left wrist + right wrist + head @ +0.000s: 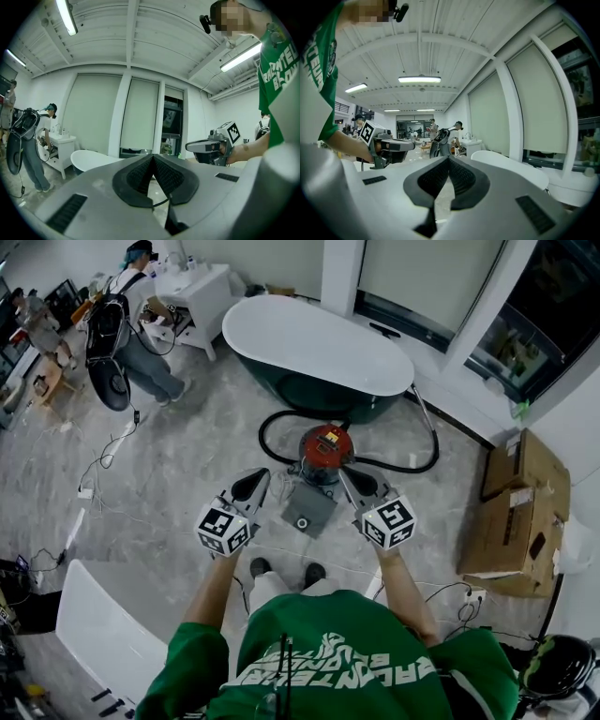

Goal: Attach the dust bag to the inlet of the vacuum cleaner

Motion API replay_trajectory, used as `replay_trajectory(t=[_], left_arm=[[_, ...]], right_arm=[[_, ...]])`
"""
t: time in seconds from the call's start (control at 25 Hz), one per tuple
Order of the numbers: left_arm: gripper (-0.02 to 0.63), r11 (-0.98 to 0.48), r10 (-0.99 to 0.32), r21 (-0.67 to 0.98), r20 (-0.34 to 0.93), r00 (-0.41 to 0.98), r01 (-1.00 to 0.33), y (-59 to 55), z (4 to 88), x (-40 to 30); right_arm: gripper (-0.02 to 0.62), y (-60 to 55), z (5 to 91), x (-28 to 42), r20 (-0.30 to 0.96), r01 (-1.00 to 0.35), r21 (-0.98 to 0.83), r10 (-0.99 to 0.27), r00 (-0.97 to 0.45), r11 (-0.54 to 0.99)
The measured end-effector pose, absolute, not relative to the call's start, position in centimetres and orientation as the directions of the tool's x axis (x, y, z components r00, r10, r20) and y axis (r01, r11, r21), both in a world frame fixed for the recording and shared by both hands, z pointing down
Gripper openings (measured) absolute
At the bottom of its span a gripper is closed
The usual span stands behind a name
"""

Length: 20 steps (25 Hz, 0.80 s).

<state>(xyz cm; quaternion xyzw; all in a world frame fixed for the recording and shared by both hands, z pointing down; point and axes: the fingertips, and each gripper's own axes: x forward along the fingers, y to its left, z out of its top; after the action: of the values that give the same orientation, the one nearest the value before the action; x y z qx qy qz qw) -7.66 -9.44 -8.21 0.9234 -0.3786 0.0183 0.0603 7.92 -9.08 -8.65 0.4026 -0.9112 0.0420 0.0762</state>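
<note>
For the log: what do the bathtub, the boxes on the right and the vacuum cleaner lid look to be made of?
The bathtub has a smooth white inside and a dark green shell with a soft sheen. It is likely acrylic or enamelled, but I can't tell which. The boxes are matte brown cardboard, with folded flaps and stuck-on labels. The vacuum cleaner lid is red and fairly glossy, probably moulded plastic.

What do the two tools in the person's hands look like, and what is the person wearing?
The left tool and the right tool match: light grey bodies with black ribbed pads that narrow to a point like a beak. Each carries a white cube with black square markers. The person wears a green short-sleeved shirt with white lettering.
</note>
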Motion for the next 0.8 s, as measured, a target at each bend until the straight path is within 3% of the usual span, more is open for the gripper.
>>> replay_trajectory(t=[0.8], left_arm=[[0.003, -0.825, -0.532, 0.118, 0.168, 0.83, -0.553, -18.9, -1.4, -5.1]], right_arm=[[0.008, -17.0, -1.3, 8.6, 0.275, -0.806, -0.047, -0.768, -0.578, 0.59]])
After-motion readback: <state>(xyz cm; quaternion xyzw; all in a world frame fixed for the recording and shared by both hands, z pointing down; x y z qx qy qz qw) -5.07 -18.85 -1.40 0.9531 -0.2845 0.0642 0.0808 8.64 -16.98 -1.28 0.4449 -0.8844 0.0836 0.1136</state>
